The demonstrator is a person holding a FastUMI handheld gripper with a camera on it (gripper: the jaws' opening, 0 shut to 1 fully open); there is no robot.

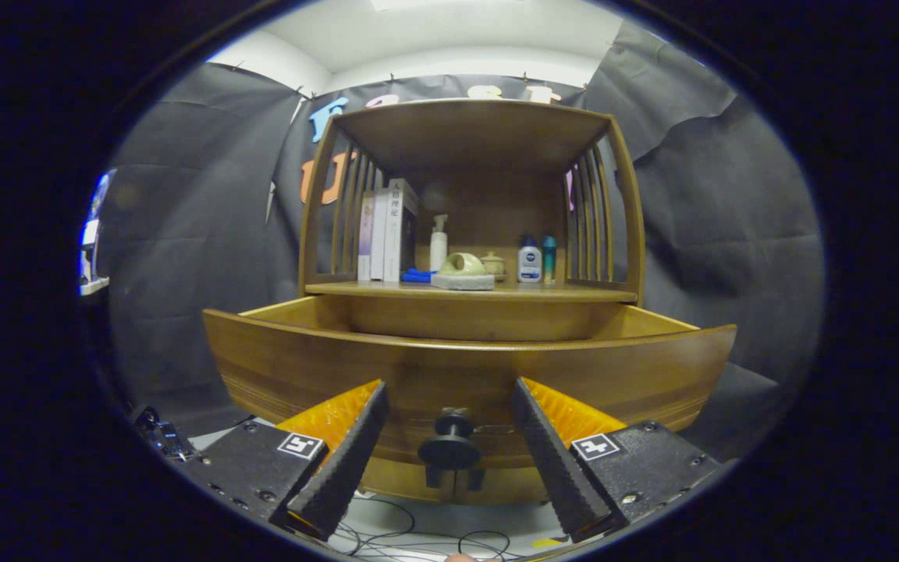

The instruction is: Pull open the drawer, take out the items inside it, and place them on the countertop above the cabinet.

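Wooden cabinet (pixel 469 234) with slatted sides, seen from the front along the tongs. Its drawer (pixel 469 367) stands pulled out toward the camera; the curved front panel hides the interior, so whatever it contains cannot be seen. A dark round knob (pixel 449 445) projects from the middle of the drawer front.

The desk (pixel 473 291), the cabinet's surface above the drawer, carries several things. At its left stand upright books (pixel 387 230), leaning against the slats. Just right of them lies a small blue object (pixel 417 275), and behind it a white pump bottle (pixel 438 243). At the centre a pale green rounded object (pixel 462 265) rests on a flat pale block (pixel 463 282), with a small lidded jar (pixel 493 264) just behind. Farther right stand a white bottle with a dark label (pixel 529 261) and a slim teal bottle (pixel 548 257), side by side.

The tongs (pixel 449 460) are spread wide, one ridged black finger (pixel 344 460) on each side of the knob, well apart from it and touching nothing. The knob lies between them, level with their tips. Cables (pixel 418 538) lie on the floor below.
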